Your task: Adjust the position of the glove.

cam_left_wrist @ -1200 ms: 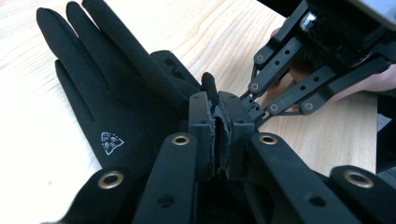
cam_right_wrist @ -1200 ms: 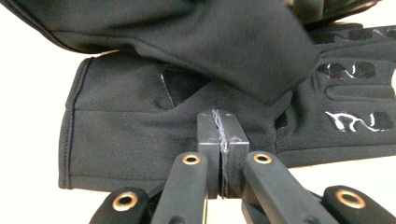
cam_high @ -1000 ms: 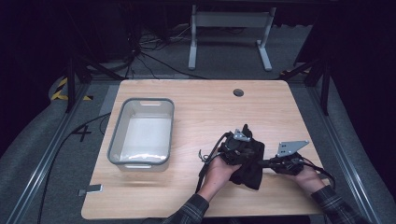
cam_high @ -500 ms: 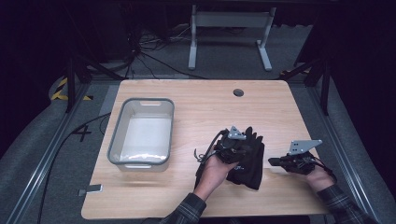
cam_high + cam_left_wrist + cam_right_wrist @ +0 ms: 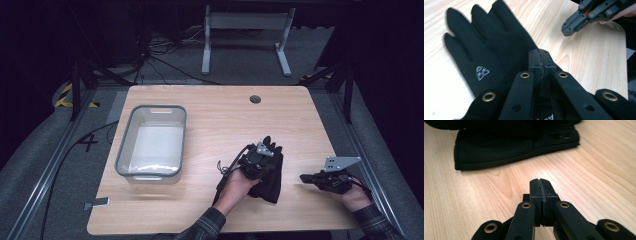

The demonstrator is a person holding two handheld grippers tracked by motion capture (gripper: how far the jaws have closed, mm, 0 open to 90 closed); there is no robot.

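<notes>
I see the black glove (image 5: 270, 172) lying flat on the table (image 5: 210, 110), toward its near right part, well apart from the grey bin (image 5: 151, 142) on the left. From the high view its long axis runs roughly away from me, cuff nearest me and fingers pointing toward the far edge, tilted slightly to the left. In the left gripper view the glove (image 5: 486, 57) spreads four fingers up and to the left, and a small pale patterned logo (image 5: 482, 72) sits on its back; I can read no lettering in it. My left gripper (image 5: 257, 159) rests over the glove, its jaws pressed flat together at the tip (image 5: 540, 58), pad against pad; they have just finished closing. The tip lies at the glove's right edge, but I cannot tell whether any fabric is pinched between the pads. My right gripper (image 5: 306, 178) sits to the right of the glove, apart from it, above bare wood, pointing left toward it. Its jaws too are fully together (image 5: 541, 187), with nothing between them, and the glove's cuff end (image 5: 511, 145) lies ahead of them across a strip of table. In the left gripper view the right gripper's closed tip (image 5: 571, 26) shows at upper right.
</notes>
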